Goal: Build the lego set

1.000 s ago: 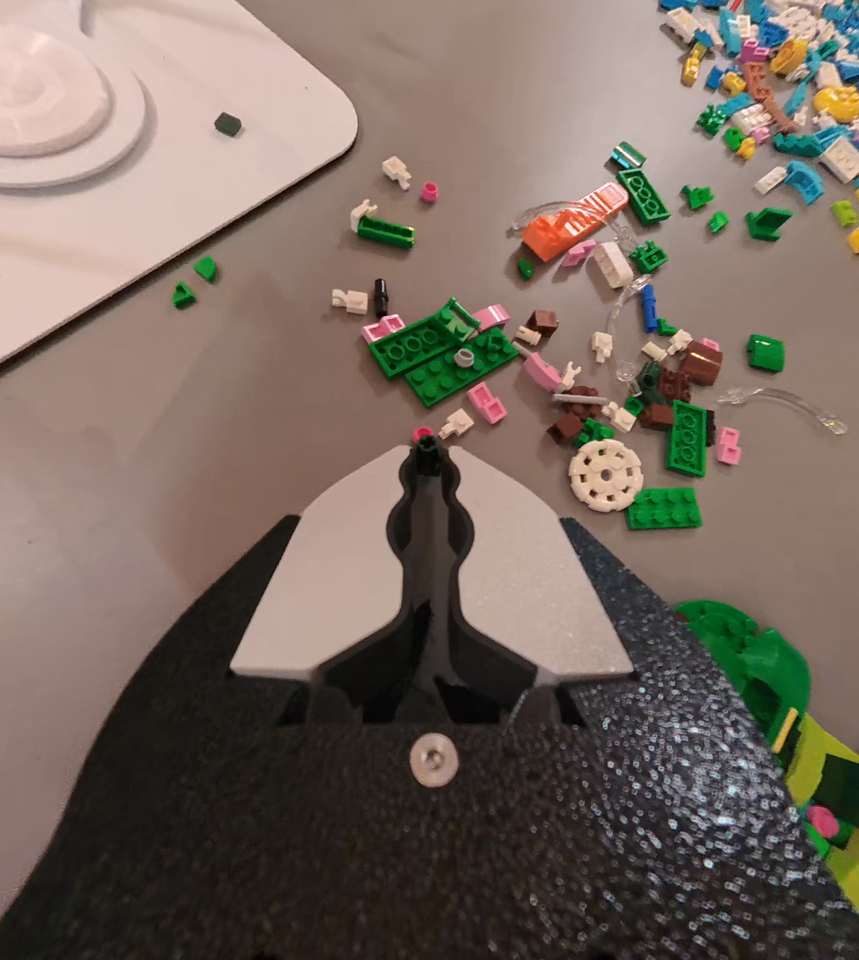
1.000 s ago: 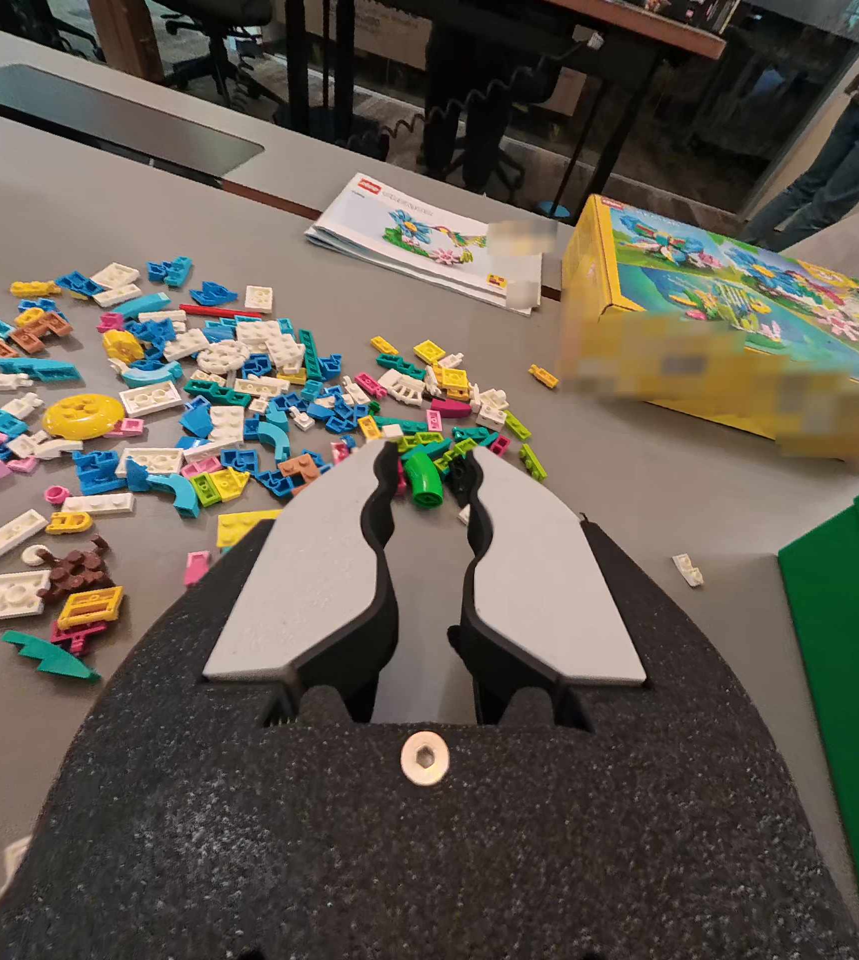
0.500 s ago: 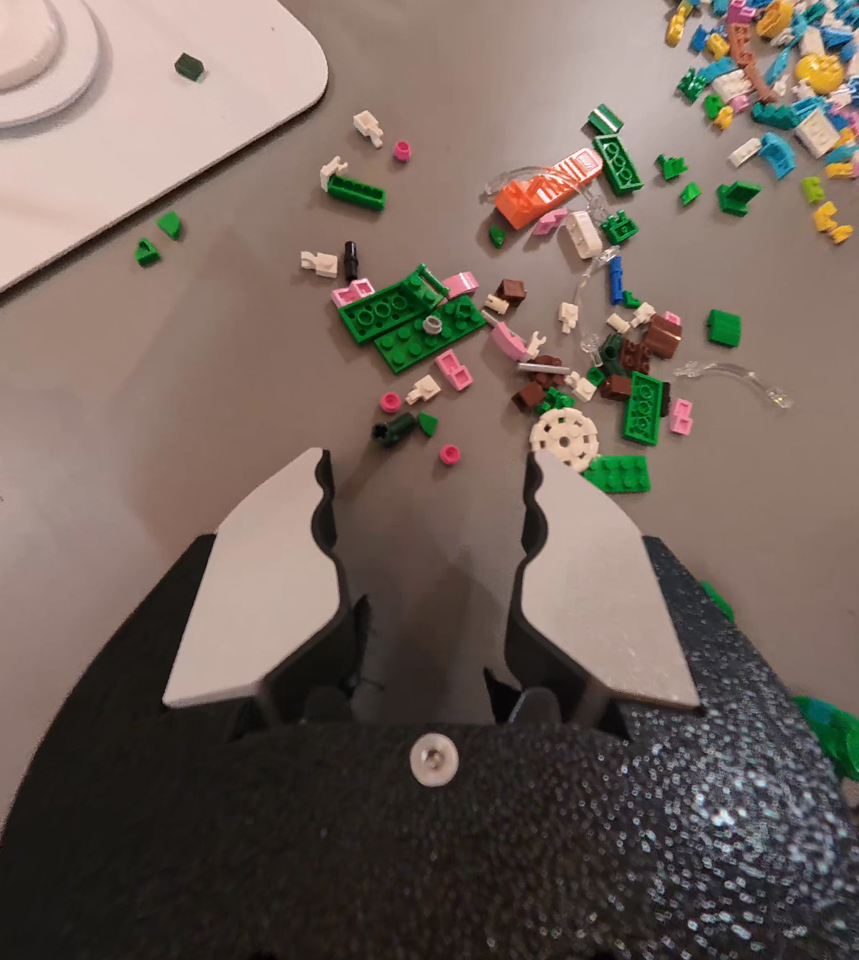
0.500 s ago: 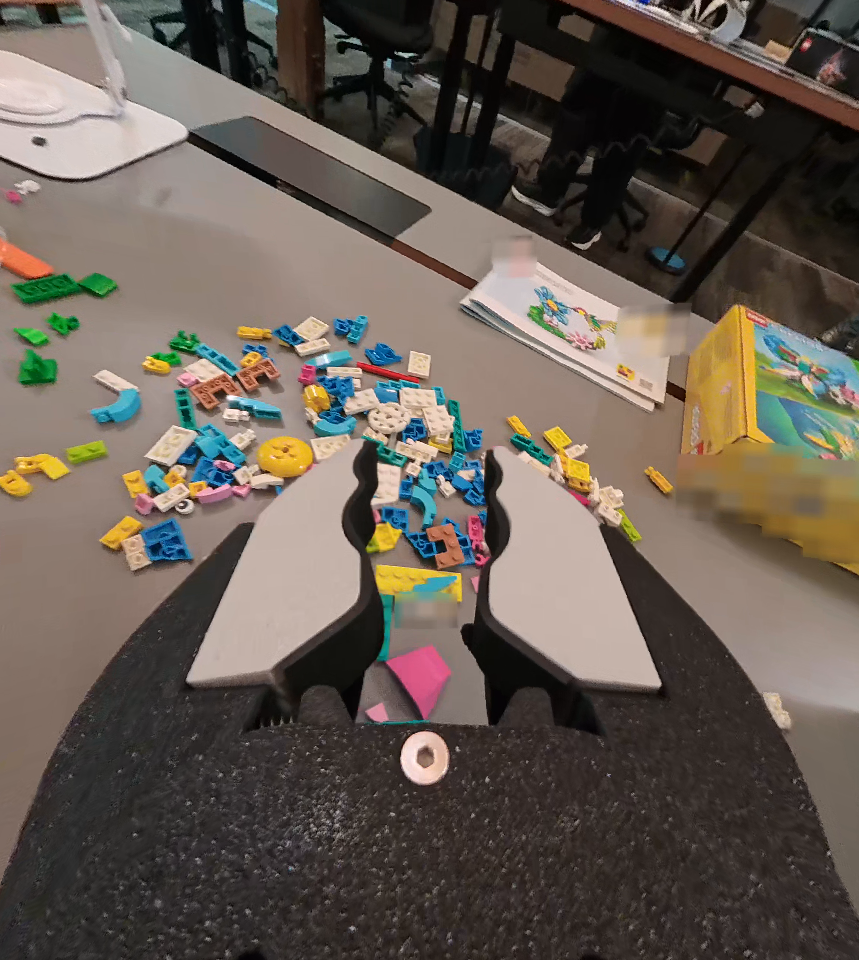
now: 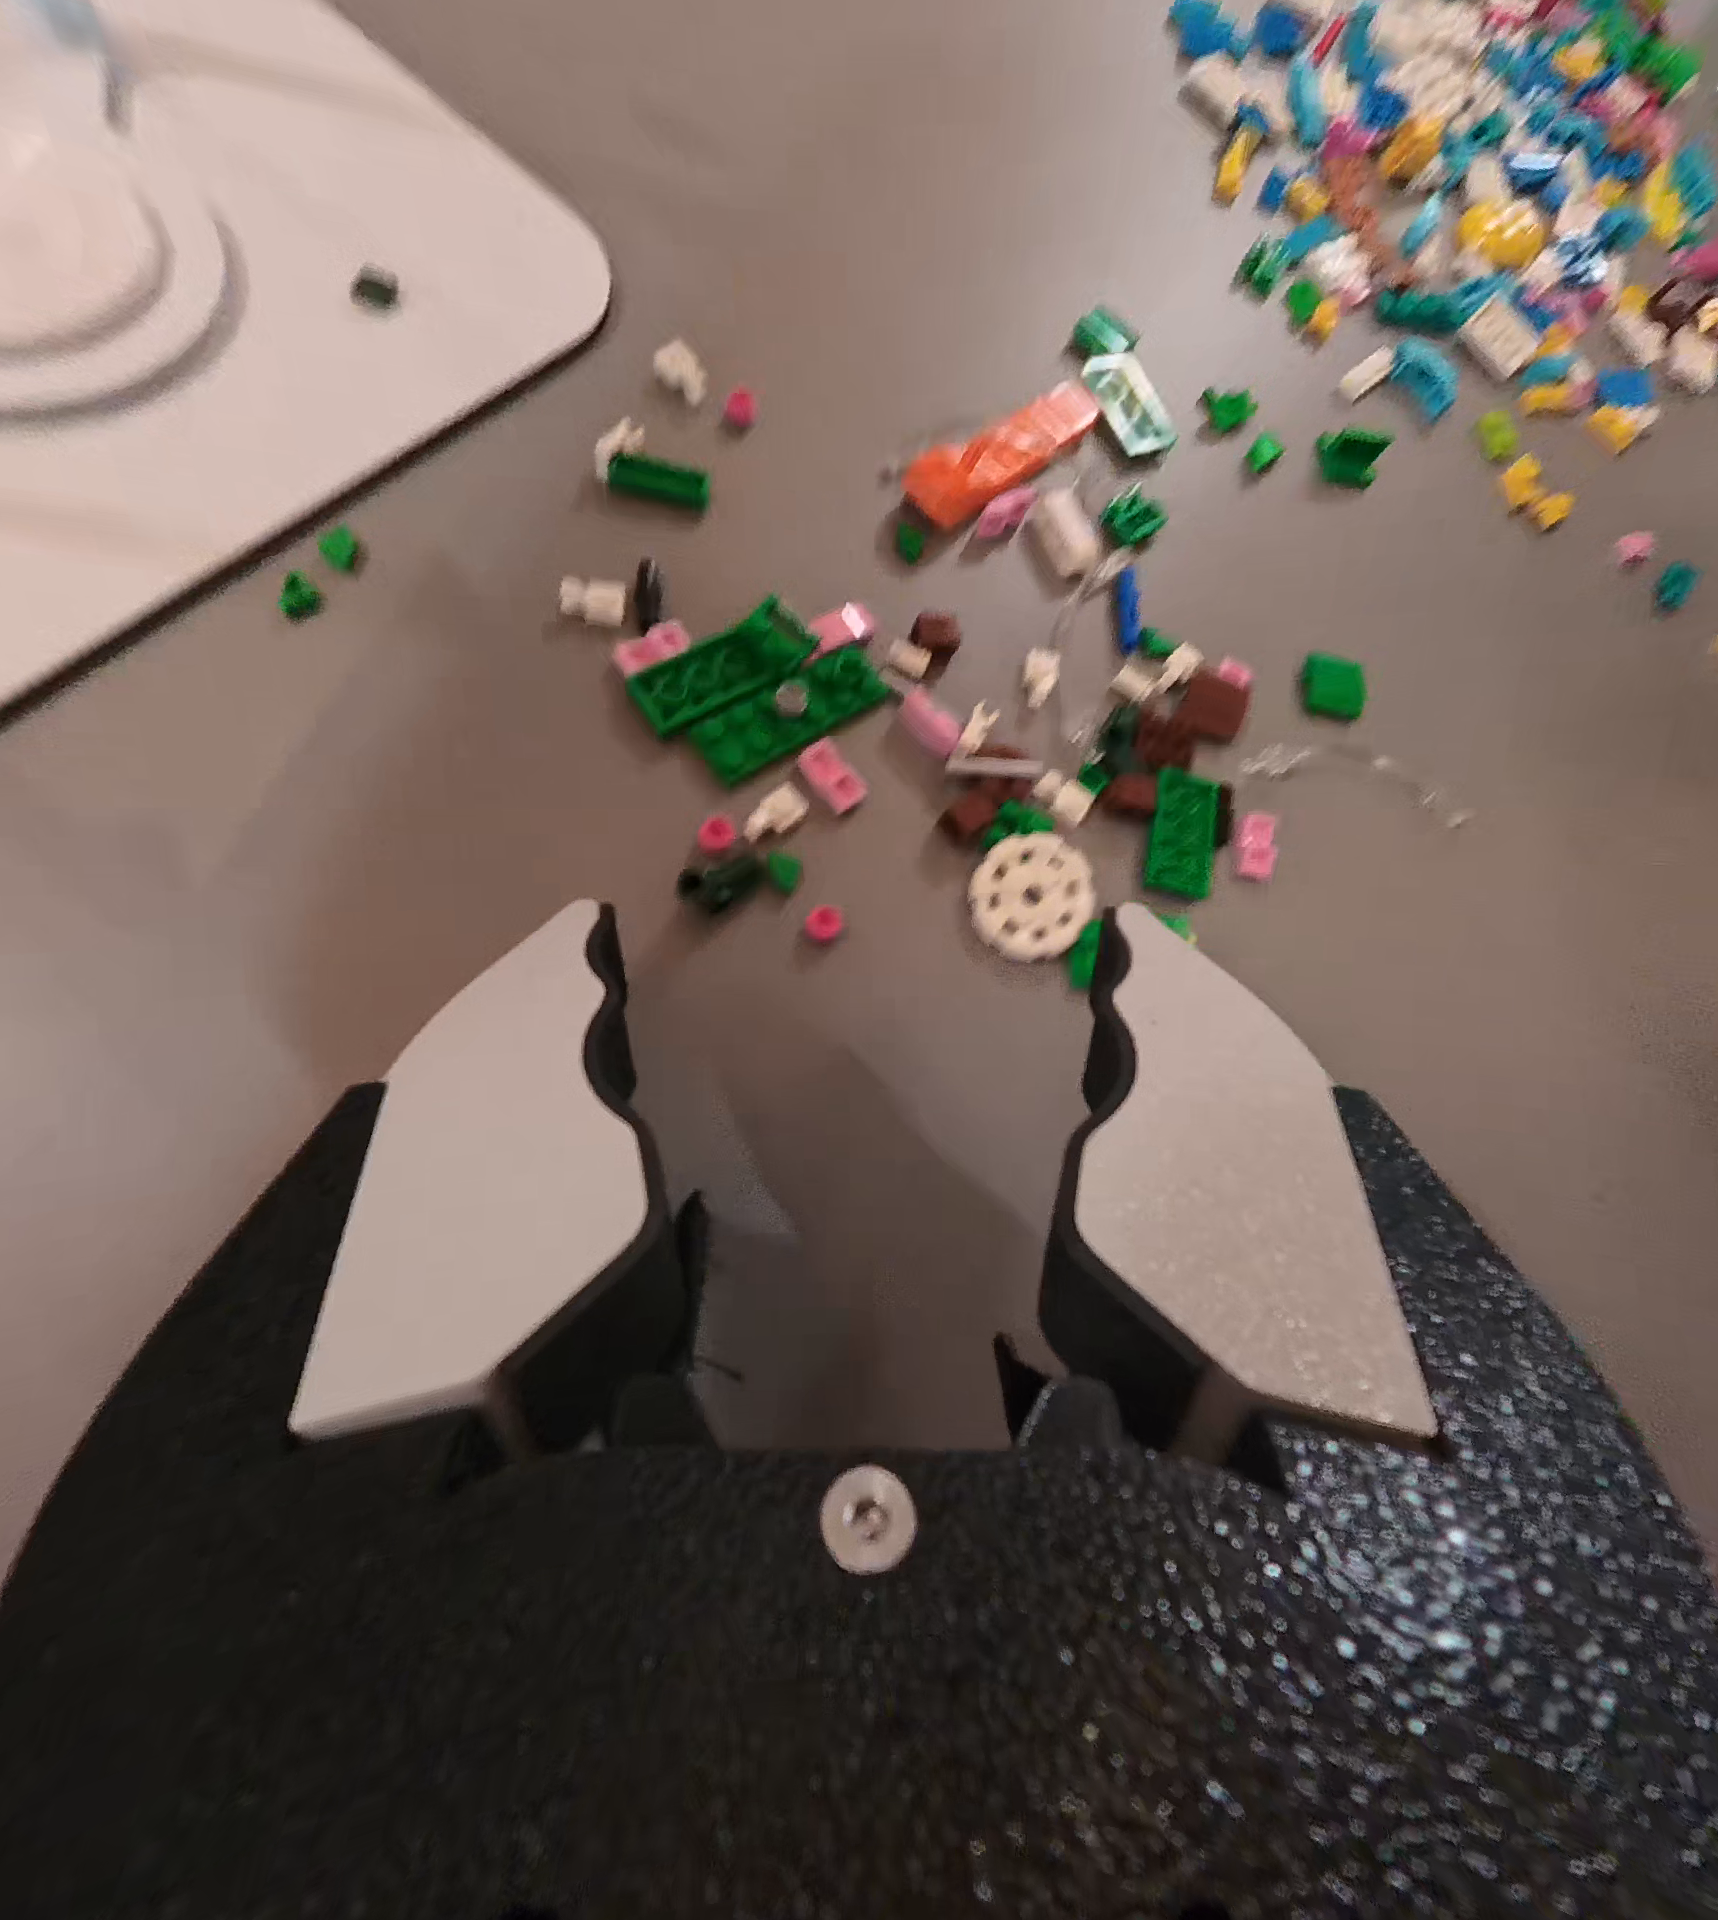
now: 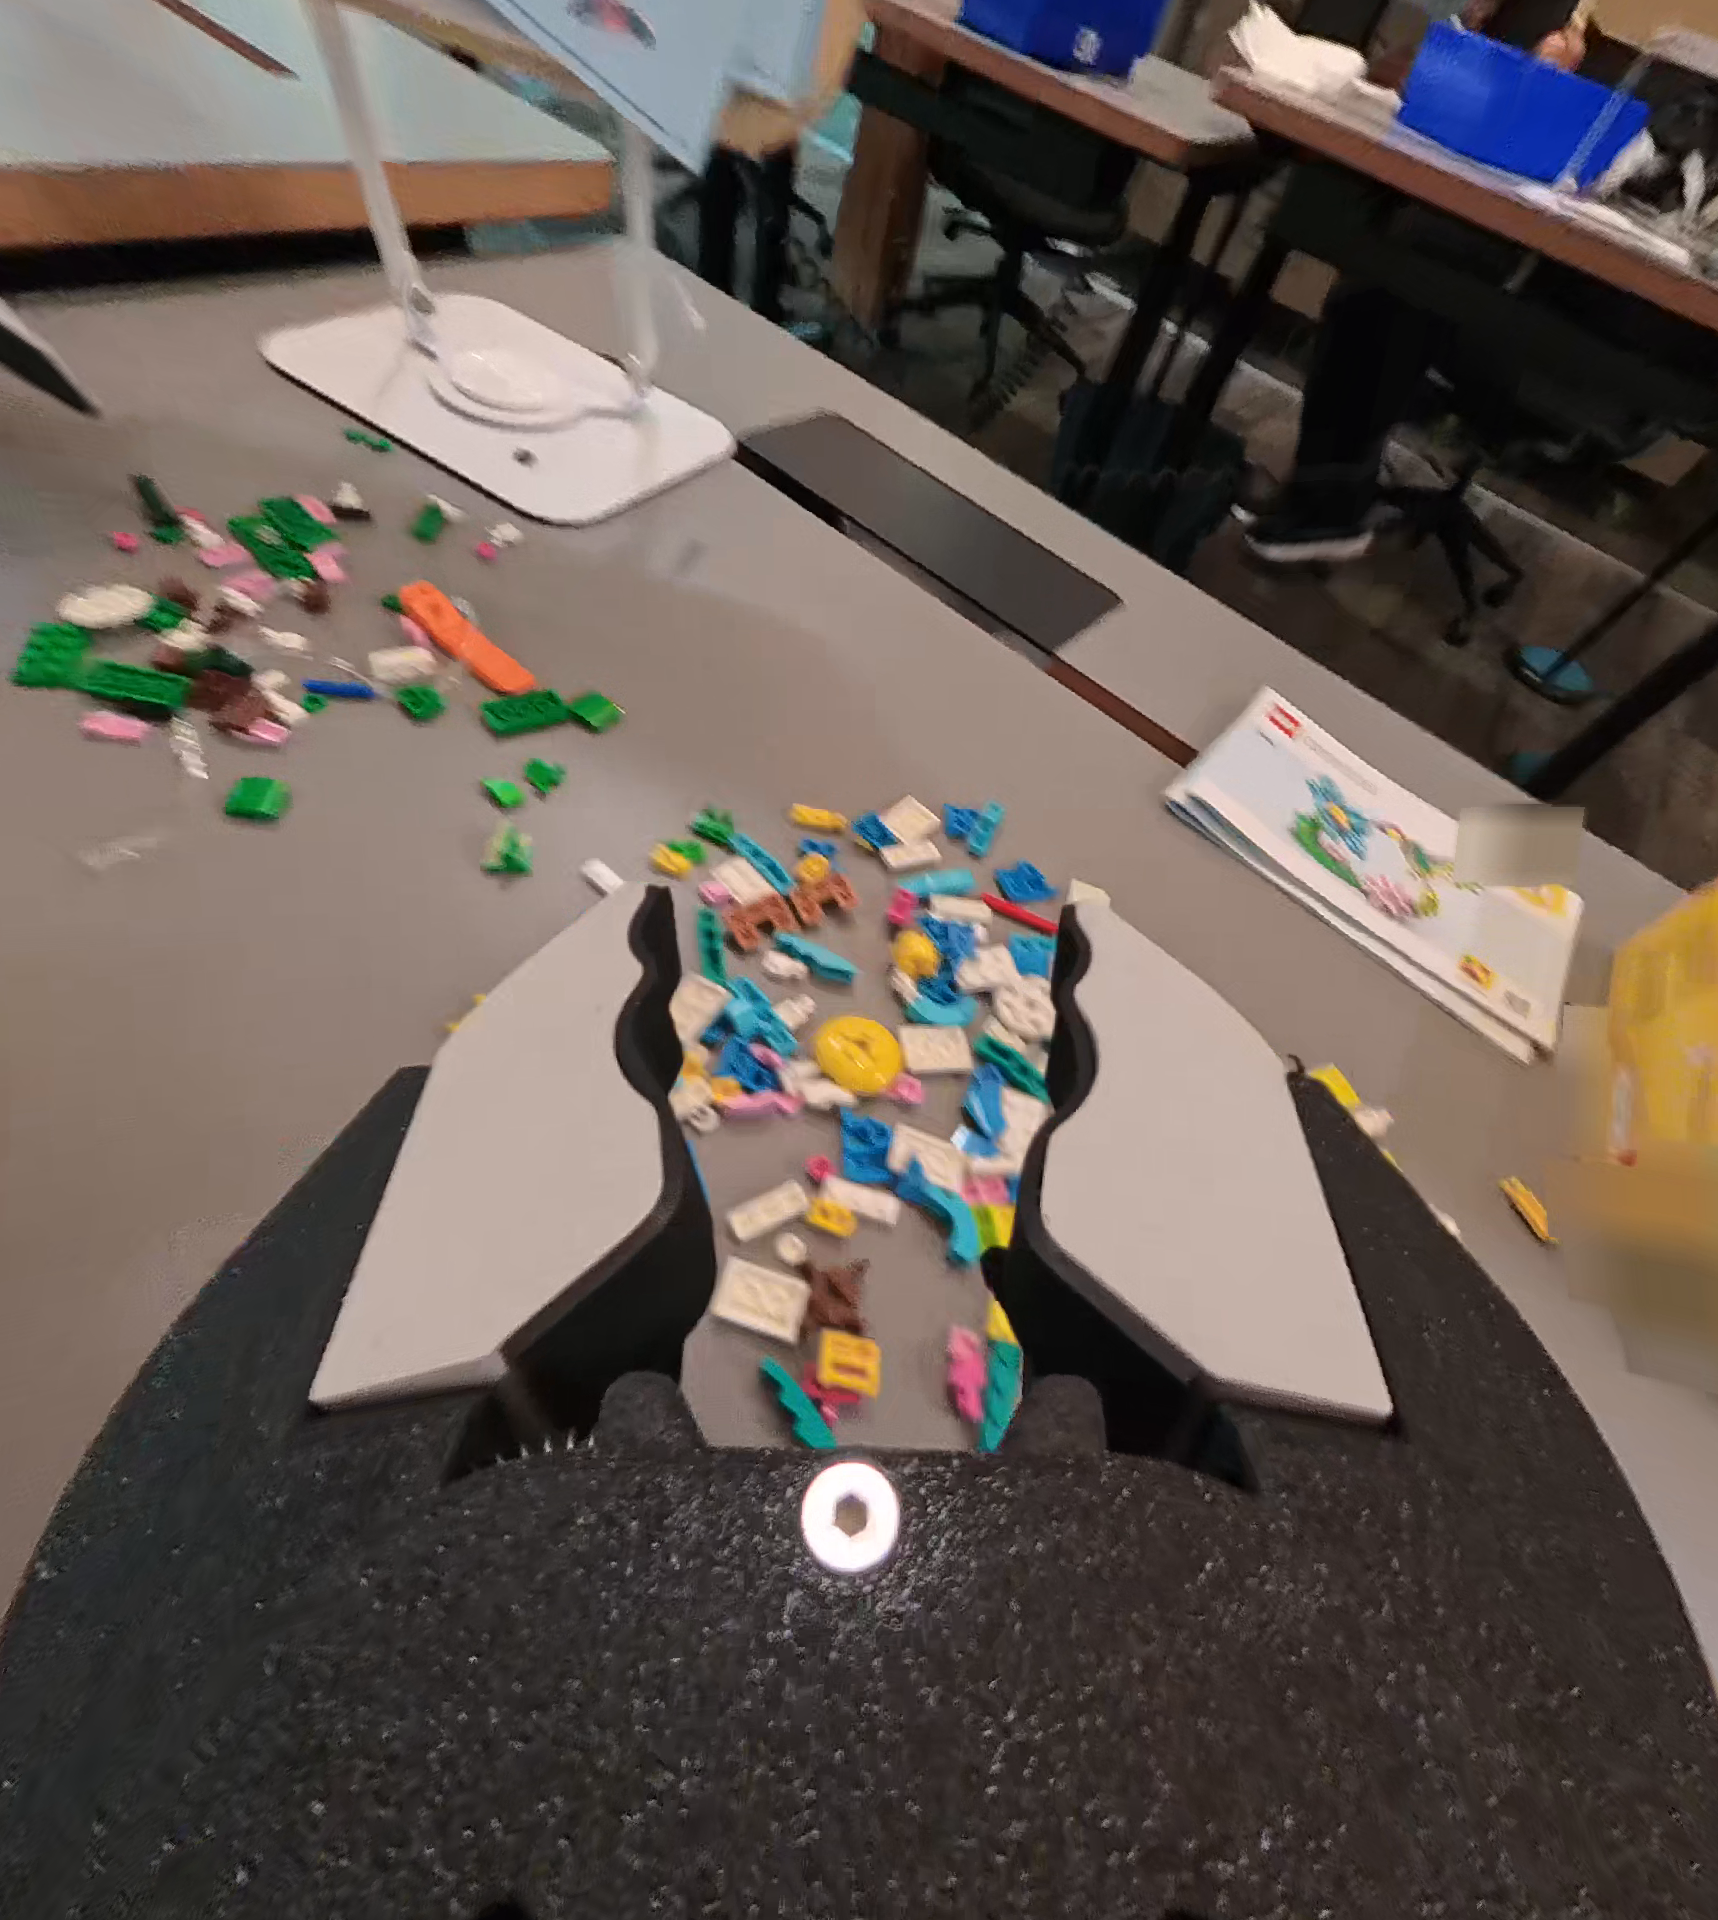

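My left gripper (image 5: 860,920) is open and empty above the grey table. Just ahead of it lie a small dark green piece (image 5: 722,885), pink studs (image 5: 822,924), a white round wheel plate (image 5: 1029,898) and green plates (image 5: 751,686). An orange piece (image 5: 1000,452) lies farther off. My right gripper (image 6: 860,909) is open and empty, hovering over a heap of blue, white, yellow and pink pieces with a yellow disc (image 6: 857,1051) between its fingers. The green and brown pile (image 6: 200,644) shows at the left of the right wrist view.
A white lamp base (image 5: 159,343) fills the upper left of the left wrist view, with a small green piece (image 5: 375,288) on it; it also shows in the right wrist view (image 6: 668,447). An instruction booklet (image 6: 1354,883) and a yellow box (image 6: 1707,1039) lie at the right.
My left gripper opened and let go of the small dark green piece, which now lies on the table, then pulled back. My right gripper opened wider and swung left over the mixed pile.
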The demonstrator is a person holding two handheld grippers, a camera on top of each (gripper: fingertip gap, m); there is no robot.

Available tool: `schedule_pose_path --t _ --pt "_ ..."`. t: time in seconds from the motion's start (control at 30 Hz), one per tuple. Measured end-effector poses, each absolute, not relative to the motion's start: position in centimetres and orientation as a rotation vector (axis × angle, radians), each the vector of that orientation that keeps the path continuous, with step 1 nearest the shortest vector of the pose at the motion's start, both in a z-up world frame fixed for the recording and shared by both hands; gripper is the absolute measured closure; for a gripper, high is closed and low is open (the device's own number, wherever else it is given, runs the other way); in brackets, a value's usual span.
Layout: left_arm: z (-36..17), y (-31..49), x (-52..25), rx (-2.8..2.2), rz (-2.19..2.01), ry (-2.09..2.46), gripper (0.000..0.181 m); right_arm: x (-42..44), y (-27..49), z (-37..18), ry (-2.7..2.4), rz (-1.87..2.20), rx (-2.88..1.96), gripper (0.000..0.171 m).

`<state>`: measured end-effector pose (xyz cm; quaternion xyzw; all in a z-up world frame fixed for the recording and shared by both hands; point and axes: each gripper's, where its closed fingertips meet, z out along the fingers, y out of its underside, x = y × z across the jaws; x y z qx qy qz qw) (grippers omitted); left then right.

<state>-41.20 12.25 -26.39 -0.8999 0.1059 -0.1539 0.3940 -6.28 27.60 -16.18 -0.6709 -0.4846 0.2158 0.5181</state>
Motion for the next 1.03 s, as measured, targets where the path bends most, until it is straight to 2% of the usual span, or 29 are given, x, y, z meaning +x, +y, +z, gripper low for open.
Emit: schedule_pose_path --t 0.03,0.23,0.33,0.5,0.8,0.93,1.03 --pt "-25.6 12.7 -40.5 -2.266 -0.369 0.285 0.094 -7.3 26.7 -15.5 -1.173 0.55 -1.58 0.1" --pt "-20.6 17.1 -33.6 -2.185 -0.142 0.384 0.07 -14.7 19.7 -10.4 -1.267 0.696 -1.347 0.083" --pt "-21.4 19.3 -28.8 -2.239 0.018 0.527 0.055 -18.1 16.1 -8.4 -1.318 0.755 -1.266 0.067" --pt "-24.3 22.1 -23.4 -2.287 0.203 0.696 0.055 -20.4 14.4 -7.6 -1.348 0.619 -1.297 0.046" --pt "-24.0 24.5 -22.6 -2.24 0.489 0.76 0.063 -19.0 17.1 -9.6 -1.343 0.429 -1.466 0.049" --pt "-23.2 25.3 -23.2 -2.209 0.613 0.757 0.061 -18.2 17.4 -9.5 -1.337 0.358 -1.484 0.046" --pt "-22.5 25.5 -25.6 -2.197 0.854 0.74 0.055 -17.4 17.7 -10.2 -1.346 0.28 -1.549 0.046"
